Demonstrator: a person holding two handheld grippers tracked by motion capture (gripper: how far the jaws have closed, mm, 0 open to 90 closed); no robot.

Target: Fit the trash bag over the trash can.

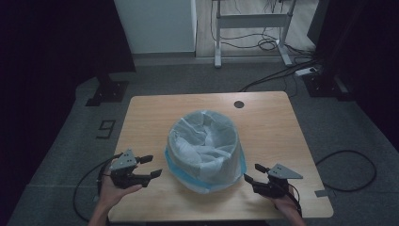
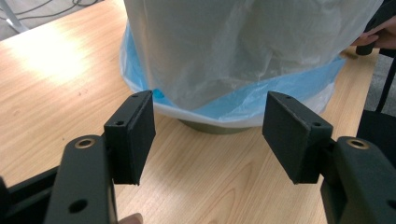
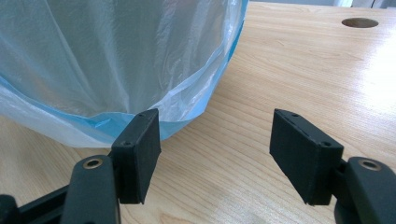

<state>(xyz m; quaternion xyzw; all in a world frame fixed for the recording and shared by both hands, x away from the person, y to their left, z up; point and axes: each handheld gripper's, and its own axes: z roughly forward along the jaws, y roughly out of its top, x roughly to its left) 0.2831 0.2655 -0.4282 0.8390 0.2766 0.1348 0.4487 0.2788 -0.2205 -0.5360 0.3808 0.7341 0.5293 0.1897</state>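
A round bin (image 1: 205,149) draped in crinkled translucent plastic sits between the left gripper (image 1: 149,166) and right gripper (image 1: 252,173), both with jaws apart and empty.

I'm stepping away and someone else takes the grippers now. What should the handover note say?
Left gripper: open, empty, low beside the bin's left side.
Right gripper: open, empty, low beside the bin's right side.
Bin: mid-table, lined with a translucent bag folded over the rim, blue hem hanging near the base.
Done: both grippers flank the bin.
Left: nothing gripped yet; likely take the bag's hem on each side.
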